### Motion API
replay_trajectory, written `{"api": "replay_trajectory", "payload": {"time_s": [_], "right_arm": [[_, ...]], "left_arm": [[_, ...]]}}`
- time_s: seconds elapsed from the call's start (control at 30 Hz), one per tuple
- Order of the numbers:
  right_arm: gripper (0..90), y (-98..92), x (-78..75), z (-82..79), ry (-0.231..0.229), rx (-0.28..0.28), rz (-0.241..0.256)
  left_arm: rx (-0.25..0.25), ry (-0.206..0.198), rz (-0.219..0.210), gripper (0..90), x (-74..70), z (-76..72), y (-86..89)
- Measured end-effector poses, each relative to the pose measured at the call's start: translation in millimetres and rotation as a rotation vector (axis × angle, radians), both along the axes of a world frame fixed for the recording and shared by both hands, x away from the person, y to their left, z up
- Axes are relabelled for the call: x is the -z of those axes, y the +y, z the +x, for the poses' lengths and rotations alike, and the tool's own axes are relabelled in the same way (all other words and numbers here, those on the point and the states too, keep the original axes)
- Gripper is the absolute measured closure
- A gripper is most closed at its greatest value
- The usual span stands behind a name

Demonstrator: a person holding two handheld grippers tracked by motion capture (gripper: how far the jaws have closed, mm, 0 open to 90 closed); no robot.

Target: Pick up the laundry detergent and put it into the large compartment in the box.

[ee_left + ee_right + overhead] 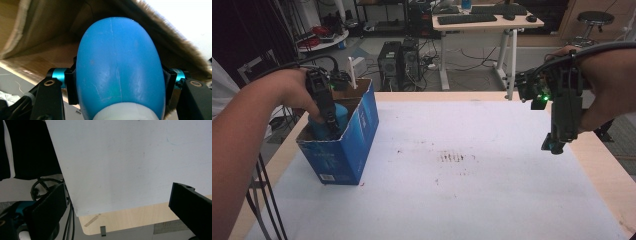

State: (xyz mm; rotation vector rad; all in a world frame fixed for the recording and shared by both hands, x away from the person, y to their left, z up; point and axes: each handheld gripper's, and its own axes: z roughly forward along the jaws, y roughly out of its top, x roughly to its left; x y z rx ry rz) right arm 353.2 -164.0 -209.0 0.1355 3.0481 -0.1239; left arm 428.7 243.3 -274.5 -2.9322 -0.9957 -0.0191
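An open blue cardboard box (348,150) stands on the white sheet (492,190) at the table's left. My left gripper (332,131) reaches down into it from above, shut on a smooth blue rounded object (342,113). In the left gripper view that blue object (117,67), with a white band at its near end, sits clamped between the jaws of the left gripper (118,86), brown cardboard walls (45,30) around it. My right gripper (556,145) hangs over the table's right edge, pointing down. In the right gripper view it (117,202) stands wide open with nothing between the jaws.
A brownish stain (455,157) marks the middle of the sheet. A white upright piece (353,76) rises at the box's far end. The table's wooden margin (130,218) lies under the right gripper. Beyond the table stand computer towers (399,62), a desk with keyboards (487,20) and a stool (594,19).
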Motion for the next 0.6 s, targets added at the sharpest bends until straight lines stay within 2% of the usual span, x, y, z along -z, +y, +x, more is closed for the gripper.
{"api": "replay_trajectory", "payload": {"time_s": [0.33,0.4,0.6], "right_arm": [[0.7,3.0,2.1,1.0,0.002,-0.006,-0.005],[0.7,3.5,2.1,0.6,0.003,-0.002,-0.005],[0.7,2.8,1.6,0.0,0.002,0.008,-0.012]], "left_arm": [[0.037,0.015,0.000,36.9,18.0,0.6,-2.0],[0.027,0.009,-0.024,36.9,17.9,1.6,-1.6],[0.034,0.025,-0.031,36.4,18.9,4.5,-0.1]]}}
